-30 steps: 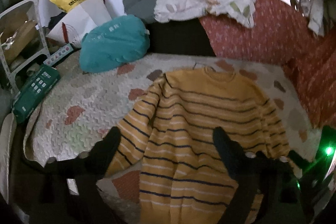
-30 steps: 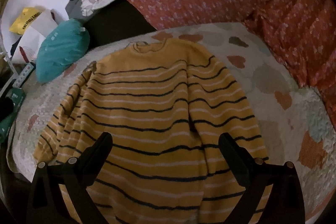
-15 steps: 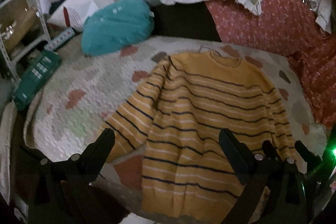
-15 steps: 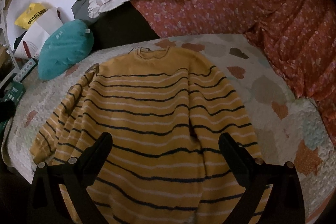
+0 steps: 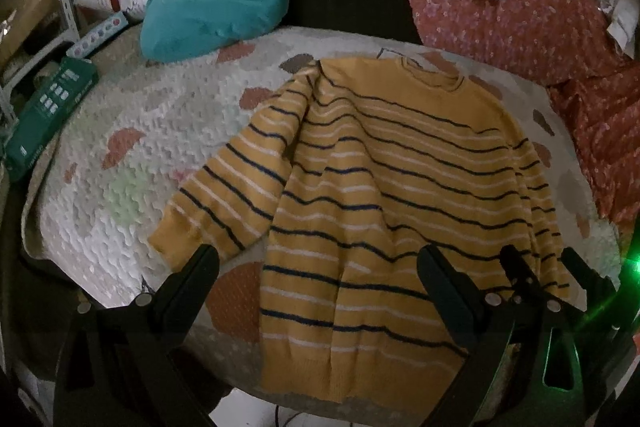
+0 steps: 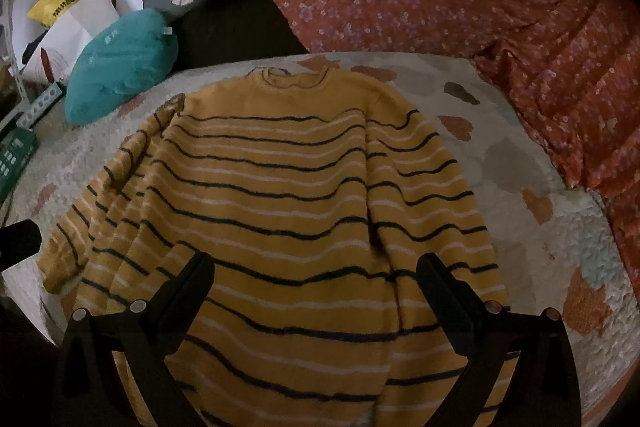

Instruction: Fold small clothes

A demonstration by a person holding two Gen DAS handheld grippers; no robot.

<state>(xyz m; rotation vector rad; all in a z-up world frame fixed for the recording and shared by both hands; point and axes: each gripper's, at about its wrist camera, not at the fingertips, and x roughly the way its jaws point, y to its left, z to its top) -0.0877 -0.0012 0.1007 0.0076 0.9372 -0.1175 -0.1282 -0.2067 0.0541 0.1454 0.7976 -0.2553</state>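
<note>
Left wrist view: a dim room with a quilted bed cover (image 5: 132, 163) patterned in pale and rust patches, a teal cushion (image 5: 212, 7) at its far left and red floral fabric (image 5: 520, 15) at the far right. A yellow striped sweater (image 5: 380, 187) lies flat, neckline far, hem near. The left tool (image 5: 318, 261) hovers over the hem, fingers wide apart, empty.

Right wrist view: the same cover (image 6: 540, 227); the sweater (image 6: 288, 195) fills the middle, sleeves alongside. The right tool (image 6: 316, 269) is spread open above its lower body, gripping nothing.
</note>
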